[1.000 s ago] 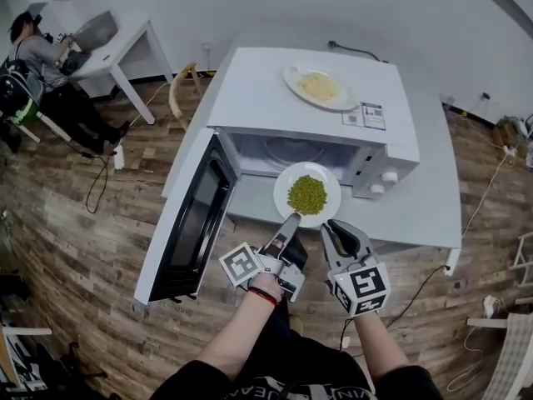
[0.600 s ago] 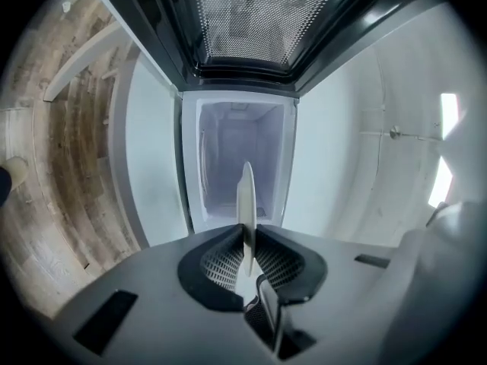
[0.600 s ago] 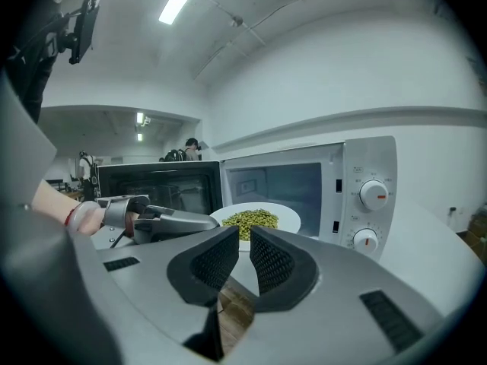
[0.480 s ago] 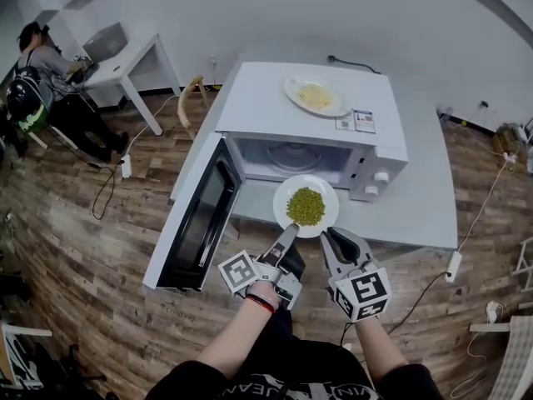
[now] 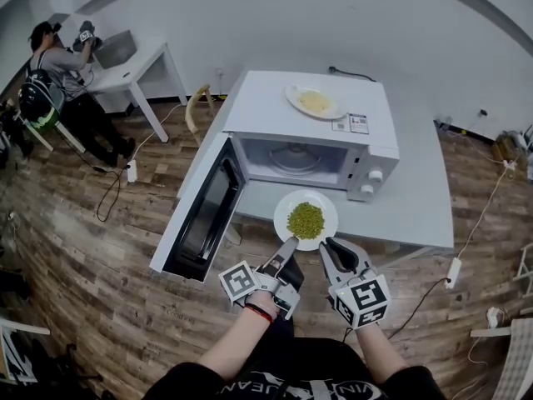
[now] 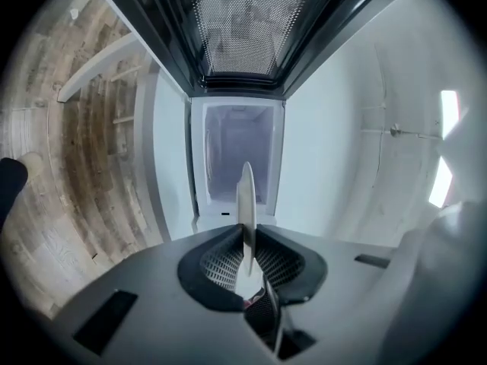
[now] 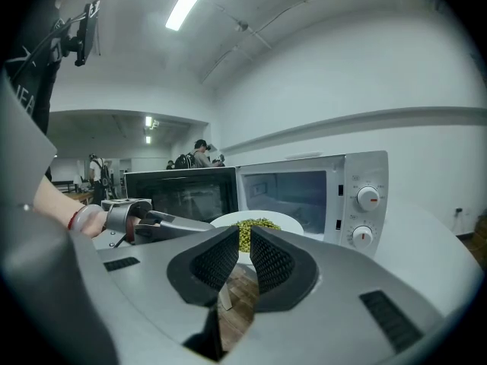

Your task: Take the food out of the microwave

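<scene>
left gripper view: plate (image 6: pixel 245 196) edge-on, its top not vis | head view 2 o'clock: microwave (image 5: pixel 275 107) label (image 5: pixel 359 123), txt too small

- Head view: steeply down over the microwave (image 5: pixel 266 111).
- Left gripper view: close, rolled sideways, facing its cavity.
- Right gripper view: level at its front; all share the plate (image 5: pixel 281 217).

Left gripper (image 5: pixel 291 242) fingers pinching plate (image 5: pixel 328 208) rim, right gripper (image 5: pixel 328 246) fingers slightly apart, empty, forearms alongside

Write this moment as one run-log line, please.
left gripper: shut on plate rim | green food: on plate, outside microwave | door: open | right gripper: empty
</scene>
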Demonstrator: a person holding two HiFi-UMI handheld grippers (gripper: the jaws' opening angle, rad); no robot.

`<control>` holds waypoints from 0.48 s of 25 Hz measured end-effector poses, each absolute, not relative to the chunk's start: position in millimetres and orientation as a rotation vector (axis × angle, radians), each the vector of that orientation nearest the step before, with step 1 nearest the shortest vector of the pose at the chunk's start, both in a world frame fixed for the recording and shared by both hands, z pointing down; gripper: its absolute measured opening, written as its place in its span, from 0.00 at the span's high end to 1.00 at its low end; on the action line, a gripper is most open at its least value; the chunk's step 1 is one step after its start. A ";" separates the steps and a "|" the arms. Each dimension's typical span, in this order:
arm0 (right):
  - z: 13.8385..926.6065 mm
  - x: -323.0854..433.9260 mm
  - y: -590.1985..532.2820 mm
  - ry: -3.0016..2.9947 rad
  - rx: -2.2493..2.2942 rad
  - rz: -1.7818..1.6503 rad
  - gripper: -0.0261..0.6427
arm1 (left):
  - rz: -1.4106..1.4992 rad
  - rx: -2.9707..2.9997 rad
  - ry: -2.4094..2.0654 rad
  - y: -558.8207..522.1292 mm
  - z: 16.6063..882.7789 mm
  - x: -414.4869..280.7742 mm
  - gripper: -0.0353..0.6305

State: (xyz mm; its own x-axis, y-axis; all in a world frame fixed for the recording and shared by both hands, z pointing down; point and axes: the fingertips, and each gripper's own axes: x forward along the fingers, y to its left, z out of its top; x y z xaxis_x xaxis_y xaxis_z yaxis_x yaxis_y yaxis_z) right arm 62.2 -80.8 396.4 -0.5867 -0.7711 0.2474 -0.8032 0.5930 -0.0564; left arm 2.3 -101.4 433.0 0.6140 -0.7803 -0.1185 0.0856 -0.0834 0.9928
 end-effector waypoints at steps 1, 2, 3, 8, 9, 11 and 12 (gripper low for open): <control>394.7 62.3 -77.2 -2.626 1.312 0.236 0.88 | -0.801 1.489 -0.615 -97.8 432.0 2.7 0.88; 393.0 62.5 -73.4 -2.628 1.313 0.230 0.88 | -0.802 1.490 -0.615 -94.1 431.0 3.0 0.88; 391.3 62.6 -69.7 -2.630 1.313 0.224 0.88 | -0.805 1.492 -0.614 -90.6 429.7 3.2 0.88; 386.5 61.5 -52.5 -2.646 1.298 0.209 0.88 | -0.823 1.488 -0.618 -74.4 426.2 2.8 0.88; 386.4 61.0 -49.0 -2.648 1.294 0.210 0.88 | -0.824 1.487 -0.620 -71.0 426.2 2.6 0.88; 386.4 60.0 -41.9 -2.653 1.286 0.214 0.88 | -0.824 1.485 -0.624 -64.1 426.7 2.0 0.88; 386.5 59.5 -38.5 -2.656 1.281 0.218 0.88 | -0.825 1.481 -0.625 -60.8 427.1 1.6 0.88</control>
State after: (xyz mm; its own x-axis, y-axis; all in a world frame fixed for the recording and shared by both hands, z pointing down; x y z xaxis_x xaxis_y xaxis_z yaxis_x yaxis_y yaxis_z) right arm 59.5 -38.5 386.5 -0.6107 -0.7582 0.2285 -0.7853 0.6170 -0.0515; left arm 1.6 -60.8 427.1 0.5950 -0.7938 -0.1257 0.0943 -0.0864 0.9918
